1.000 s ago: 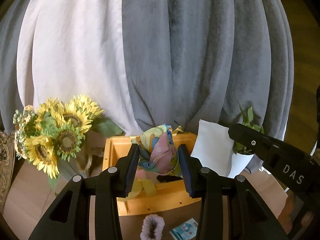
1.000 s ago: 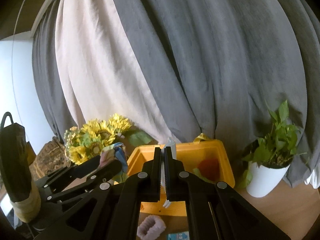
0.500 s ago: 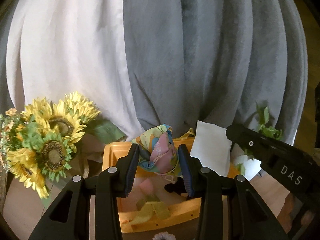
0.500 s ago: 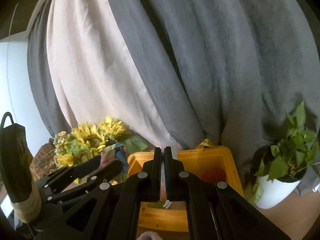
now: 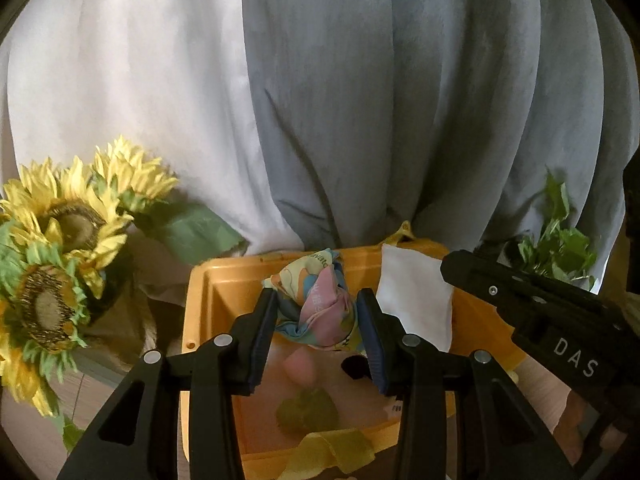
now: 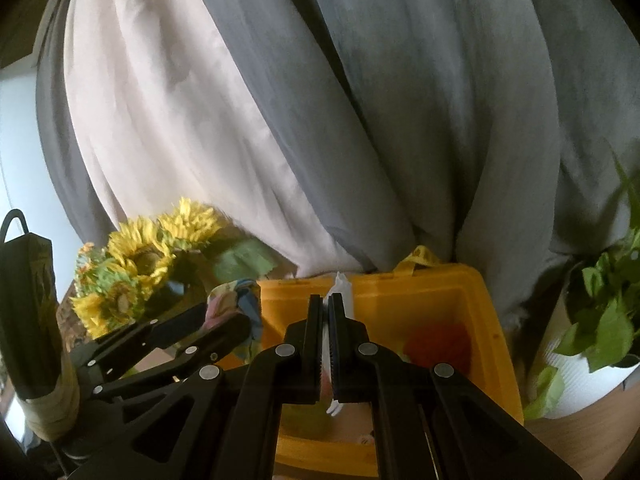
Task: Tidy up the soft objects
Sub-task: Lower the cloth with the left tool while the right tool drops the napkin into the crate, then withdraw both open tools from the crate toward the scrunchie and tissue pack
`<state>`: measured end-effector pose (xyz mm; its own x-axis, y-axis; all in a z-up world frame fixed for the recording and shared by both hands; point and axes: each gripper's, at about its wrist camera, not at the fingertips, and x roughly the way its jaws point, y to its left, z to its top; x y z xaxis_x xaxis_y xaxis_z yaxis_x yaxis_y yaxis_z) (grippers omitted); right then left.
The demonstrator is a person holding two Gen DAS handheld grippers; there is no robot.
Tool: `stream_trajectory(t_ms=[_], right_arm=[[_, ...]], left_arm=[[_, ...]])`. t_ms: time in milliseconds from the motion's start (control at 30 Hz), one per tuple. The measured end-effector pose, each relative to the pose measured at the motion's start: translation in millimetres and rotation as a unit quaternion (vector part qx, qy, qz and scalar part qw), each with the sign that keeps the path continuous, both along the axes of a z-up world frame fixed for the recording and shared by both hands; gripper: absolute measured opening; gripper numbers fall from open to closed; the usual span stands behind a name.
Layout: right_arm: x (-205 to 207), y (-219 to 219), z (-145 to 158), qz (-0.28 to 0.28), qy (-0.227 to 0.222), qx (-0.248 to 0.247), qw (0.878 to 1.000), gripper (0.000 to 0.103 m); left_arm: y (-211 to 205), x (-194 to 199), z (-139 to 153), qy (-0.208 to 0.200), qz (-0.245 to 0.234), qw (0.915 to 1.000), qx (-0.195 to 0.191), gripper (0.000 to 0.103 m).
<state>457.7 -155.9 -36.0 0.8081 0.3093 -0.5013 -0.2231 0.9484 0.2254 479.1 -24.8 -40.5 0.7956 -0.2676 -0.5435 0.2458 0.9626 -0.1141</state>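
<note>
Hovering above the yellow-orange plastic bin (image 5: 208, 292), the left gripper (image 5: 317, 322) was closed on a bunched, pastel-printed silk-like scarf (image 5: 320, 308), its blue-padded fingers (image 5: 264, 332) pressing the bundle from both sides. The right gripper (image 6: 328, 344), just beside it over the same bin, was pinched nearly flat on a thin white cloth sheet (image 5: 416, 304), which stood up from between its jaws and, in the left wrist view, hung against the bin's far right corner.

Inside the bin lay several soft items: a green fuzzy lump (image 5: 308, 412), a pink piece (image 5: 298, 364), a yellow ribbon (image 5: 332, 450) draped over the near wall, and a red-orange fluffy object (image 6: 438, 344). Artificial sunflowers (image 5: 60, 264) stood left of the bin, a leafy plant in a white pot (image 6: 600, 320) to its right, with grey and white curtains (image 5: 320, 100) behind.

Both items seemed to be at the drop-off stage. The next move would likely call for lowering each gripper further into the bin and opening the jaws, letting the scarf and sheet fall clear of the walls; the light sheet might cling to a pad or drape over the rim.
</note>
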Motion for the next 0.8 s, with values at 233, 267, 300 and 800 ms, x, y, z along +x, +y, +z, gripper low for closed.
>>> stream_trajectory(t_ms=[233,267,300,800], right_arm=[[16.5,-3.3,-18.2,-0.002,0.043,0.022,0.999,0.017],[18.4,-6.1,-20.8,-0.008,0.051,0.028,0.998,0.023],[19.2,-7.6,-22.0,-0.012,0.053,0.03,0.998,0.031],[-14.4,-17.2,-15.3,-0.046,0.039,-0.01,0.998,0.051]], left_arm=[[-1.5,8.5,-7.0,0.009,0.005,0.9999,0.014,0.055],[-1.8,8.3,-7.2,0.009,0.006,0.9998,0.017,0.058],[-2.1,7.8,-7.0,0.008,0.009,0.9997,0.021,0.061],[7.8,-39.3,14.3,-0.022,0.038,0.9981,0.043,0.068]])
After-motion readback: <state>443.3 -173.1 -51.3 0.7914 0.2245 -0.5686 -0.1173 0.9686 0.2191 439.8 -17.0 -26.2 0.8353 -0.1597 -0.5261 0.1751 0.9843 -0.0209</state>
